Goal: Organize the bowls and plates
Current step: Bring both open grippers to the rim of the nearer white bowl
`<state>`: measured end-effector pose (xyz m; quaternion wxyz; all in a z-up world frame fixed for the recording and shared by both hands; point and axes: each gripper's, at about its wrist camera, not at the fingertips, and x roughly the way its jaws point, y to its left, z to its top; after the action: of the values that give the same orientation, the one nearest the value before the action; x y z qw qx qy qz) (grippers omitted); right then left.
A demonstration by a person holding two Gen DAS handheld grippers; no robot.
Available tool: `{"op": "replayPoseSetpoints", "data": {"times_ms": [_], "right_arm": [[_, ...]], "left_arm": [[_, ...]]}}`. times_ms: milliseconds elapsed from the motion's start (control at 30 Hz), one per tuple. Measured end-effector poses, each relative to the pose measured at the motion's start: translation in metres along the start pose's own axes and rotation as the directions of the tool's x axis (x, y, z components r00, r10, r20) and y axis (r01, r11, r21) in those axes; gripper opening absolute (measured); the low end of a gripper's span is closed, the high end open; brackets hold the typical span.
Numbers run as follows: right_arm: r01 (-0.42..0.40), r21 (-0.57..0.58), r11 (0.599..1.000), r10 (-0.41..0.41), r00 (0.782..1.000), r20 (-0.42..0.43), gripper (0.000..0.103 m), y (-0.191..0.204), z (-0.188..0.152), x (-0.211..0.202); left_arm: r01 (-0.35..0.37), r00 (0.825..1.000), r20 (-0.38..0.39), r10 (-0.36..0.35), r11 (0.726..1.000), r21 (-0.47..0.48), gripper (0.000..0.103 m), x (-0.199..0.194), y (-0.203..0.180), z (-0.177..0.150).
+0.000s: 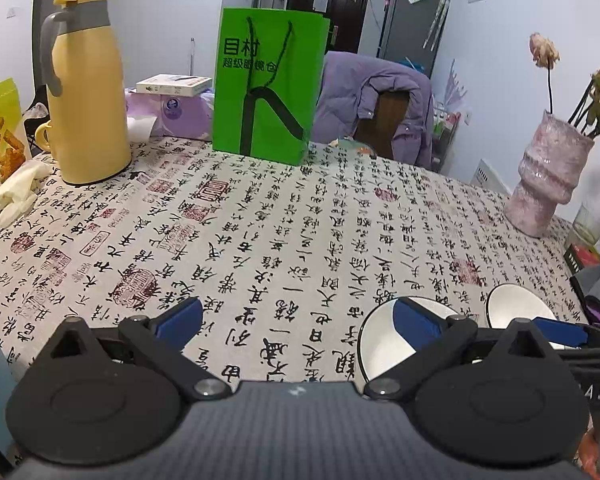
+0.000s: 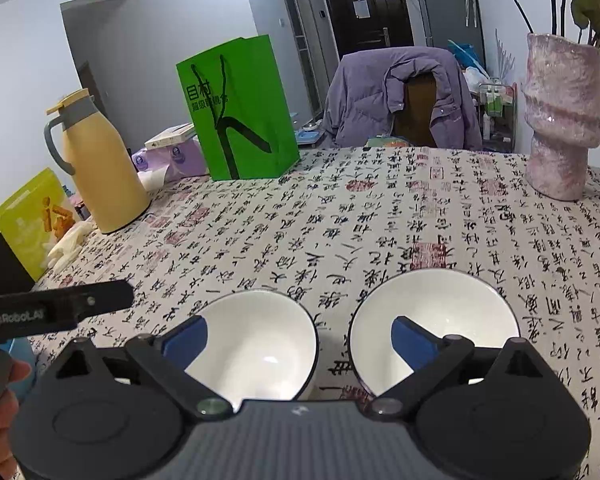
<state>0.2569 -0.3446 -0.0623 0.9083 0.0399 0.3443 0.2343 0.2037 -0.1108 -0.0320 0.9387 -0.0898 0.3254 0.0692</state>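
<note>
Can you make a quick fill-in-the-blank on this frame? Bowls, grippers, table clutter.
1. In front of the right gripper stand ____ white bowls, the left bowl and the right bowl.
2. The two bowls sit ____ by side, each upright and empty.
3. The shopping bag standing on the tablecloth is ____ in colour.
4. The jaws of the left gripper stand ____, with nothing between them.

Missing words: two; side; green; open
</note>
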Motion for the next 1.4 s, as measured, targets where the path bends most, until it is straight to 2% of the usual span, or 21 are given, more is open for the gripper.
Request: {"op": "replayPoseSetpoints", "data": {"times_ms": [233,367,900,1067,1200,1233,1400], "right_arm": [[0.01,-0.002,1.0,-0.01,0.998,-0.055,0.09,0.002,-0.009,0.015],[0.019,-0.005,1.0,-0.019,0.997,-0.077,0.088,0.003,-0.013,0.021],[0.054,0.01,0.998,-0.053,0.995,-0.085,0.07,-0.004,-0.018,0.026],[0.071,-0.002,0.998,-0.071,0.995,-0.077,0.063,-0.004,-0.02,0.029],[0.066,0.009,0.998,-0.065,0.995,-0.072,0.058,-0.008,-0.02,0.031],[0.059,0.018,0.998,-0.057,0.996,-0.067,0.055,-0.009,-0.019,0.03],[0.031,0.042,0.999,-0.03,0.999,-0.032,0.053,-0.012,-0.017,0.024]], "left_arm": [[-0.037,0.999,-0.029,0.038,0.999,0.024,0.103,0.013,-0.004,-0.005],[-0.033,0.998,-0.049,0.035,0.999,0.032,0.103,0.018,-0.006,-0.006],[-0.026,0.998,-0.059,0.034,0.991,0.132,0.103,0.027,-0.03,-0.012],[-0.029,0.996,-0.073,0.04,0.988,0.151,0.099,0.035,-0.037,-0.012],[-0.017,0.995,-0.093,0.028,0.993,0.115,0.097,0.039,-0.034,-0.011],[-0.012,0.995,-0.094,0.022,0.994,0.107,0.095,0.038,-0.032,-0.011],[0.005,0.994,-0.113,0.008,0.994,0.112,0.084,0.039,-0.032,-0.01]]}}
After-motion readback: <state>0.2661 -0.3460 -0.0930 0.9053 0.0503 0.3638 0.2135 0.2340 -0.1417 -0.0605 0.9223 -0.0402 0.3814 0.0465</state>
